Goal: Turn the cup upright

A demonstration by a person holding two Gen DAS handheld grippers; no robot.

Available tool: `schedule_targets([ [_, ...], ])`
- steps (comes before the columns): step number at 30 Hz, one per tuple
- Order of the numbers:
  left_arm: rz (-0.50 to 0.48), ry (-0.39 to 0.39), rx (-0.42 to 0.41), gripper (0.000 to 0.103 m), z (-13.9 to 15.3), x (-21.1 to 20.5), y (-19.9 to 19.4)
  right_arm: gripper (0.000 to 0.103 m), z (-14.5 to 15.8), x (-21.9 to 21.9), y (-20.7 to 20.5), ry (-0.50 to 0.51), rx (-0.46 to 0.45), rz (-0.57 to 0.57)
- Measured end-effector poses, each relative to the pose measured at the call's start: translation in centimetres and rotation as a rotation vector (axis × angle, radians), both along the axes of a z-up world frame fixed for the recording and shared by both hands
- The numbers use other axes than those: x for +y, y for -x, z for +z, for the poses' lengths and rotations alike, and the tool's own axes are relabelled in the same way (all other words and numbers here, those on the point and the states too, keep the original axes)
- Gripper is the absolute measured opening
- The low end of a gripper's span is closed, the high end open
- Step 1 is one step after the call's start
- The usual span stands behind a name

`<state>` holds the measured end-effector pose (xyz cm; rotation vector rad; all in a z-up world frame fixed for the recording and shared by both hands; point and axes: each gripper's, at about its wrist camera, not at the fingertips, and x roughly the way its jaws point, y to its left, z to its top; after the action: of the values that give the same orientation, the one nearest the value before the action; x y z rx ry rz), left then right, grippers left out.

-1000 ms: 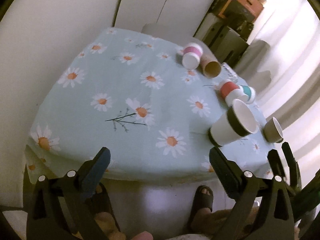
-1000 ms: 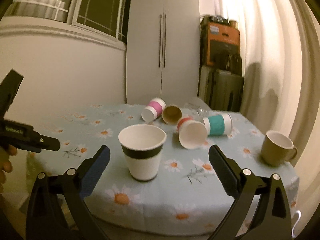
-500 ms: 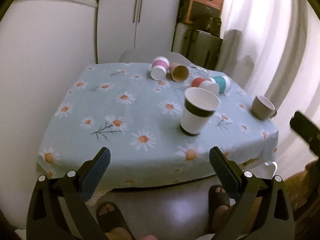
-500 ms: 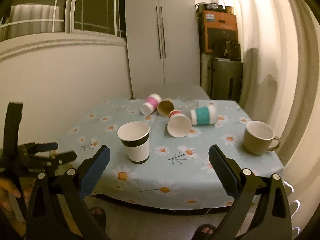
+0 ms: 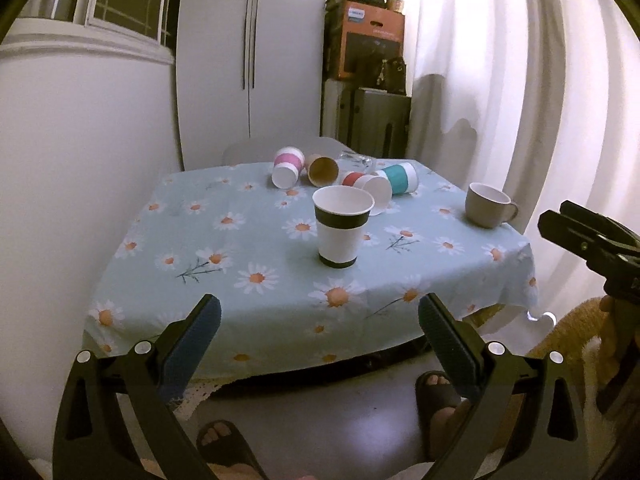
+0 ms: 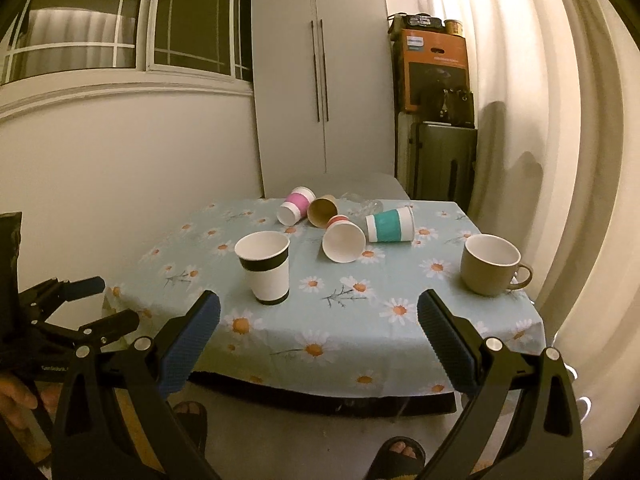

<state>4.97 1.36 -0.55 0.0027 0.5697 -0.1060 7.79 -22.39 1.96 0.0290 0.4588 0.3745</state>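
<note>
A white paper cup with black bands (image 5: pixel 341 228) (image 6: pixel 266 267) stands upright near the table's front. Behind it, lying on their sides, are a pink-banded cup (image 5: pixel 287 167) (image 6: pixel 295 205), a brown cup (image 5: pixel 322 169) (image 6: pixel 322 210), a red-banded cup (image 5: pixel 367 190) (image 6: pixel 343 238) and a teal-banded cup (image 5: pixel 401 177) (image 6: pixel 390 224). My left gripper (image 5: pixel 318 326) is open and empty, held back from the table's front edge. My right gripper (image 6: pixel 318 326) is open and empty too, also off the table.
A beige mug (image 5: pixel 489 205) (image 6: pixel 492 265) stands upright at the table's right side. The table wears a daisy tablecloth (image 5: pixel 224 248) (image 6: pixel 400 320). A clear glass (image 6: pixel 365 202) lies at the back. A wardrobe, stacked boxes and curtains stand behind. Sandalled feet show below.
Both grippers have pulled back and away from the table, so the whole tabletop now shows. The black-banded cup stands where it stood. Both grippers stayed open.
</note>
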Motion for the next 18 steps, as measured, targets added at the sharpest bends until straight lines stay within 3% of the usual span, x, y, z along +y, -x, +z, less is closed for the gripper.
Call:
schedule_targets([
  [18, 0.006, 0.032, -0.063, 0.096, 0.7, 0.2, 3.8, 0.098, -0.6, 1.2, 2.8, 0.074, -0.035, 0.027],
])
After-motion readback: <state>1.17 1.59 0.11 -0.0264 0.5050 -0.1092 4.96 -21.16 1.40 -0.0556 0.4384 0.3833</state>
